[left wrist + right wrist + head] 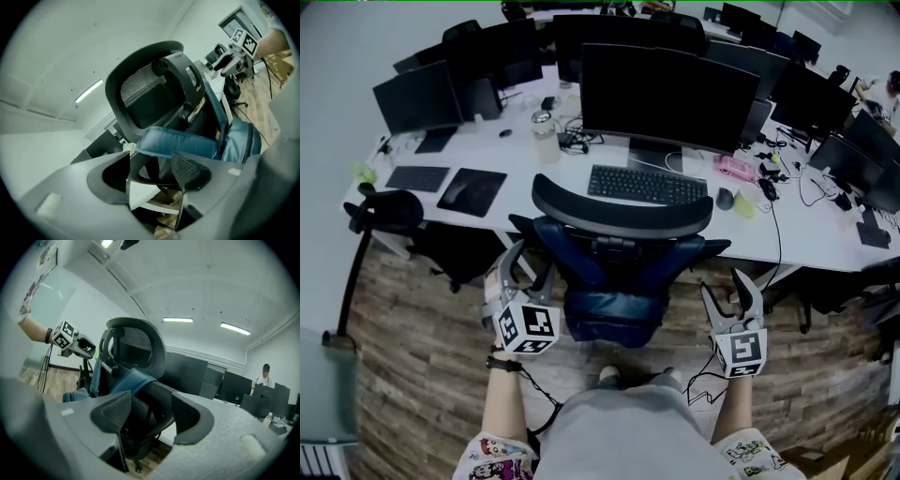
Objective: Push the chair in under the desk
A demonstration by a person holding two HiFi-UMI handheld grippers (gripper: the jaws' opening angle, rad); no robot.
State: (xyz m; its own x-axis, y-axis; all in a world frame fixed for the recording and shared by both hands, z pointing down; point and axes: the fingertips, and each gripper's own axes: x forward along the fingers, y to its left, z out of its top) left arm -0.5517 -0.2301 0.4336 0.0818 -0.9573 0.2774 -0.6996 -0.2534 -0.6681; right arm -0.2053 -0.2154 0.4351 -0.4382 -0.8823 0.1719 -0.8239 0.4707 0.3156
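Observation:
The office chair (622,214) has a black curved headrest and a blue jacket (614,286) draped over its back. It stands at the white desk (525,192), its back toward me. My left gripper (528,265) is open beside the left side of the chair back; whether it touches I cannot tell. My right gripper (727,286) is open a little to the right of the chair, apart from it. In the left gripper view the jaws (150,173) frame the chair (150,93) with nothing pressed between them. The right gripper (150,416) likewise looks at the chair (136,350) with nothing gripped.
On the desk are a large monitor (666,98), a keyboard (647,185), a mouse (725,198) and a bottle (546,131). Another black chair (389,211) stands at the left. The floor is wood planks (422,356). A person (266,376) stands far off.

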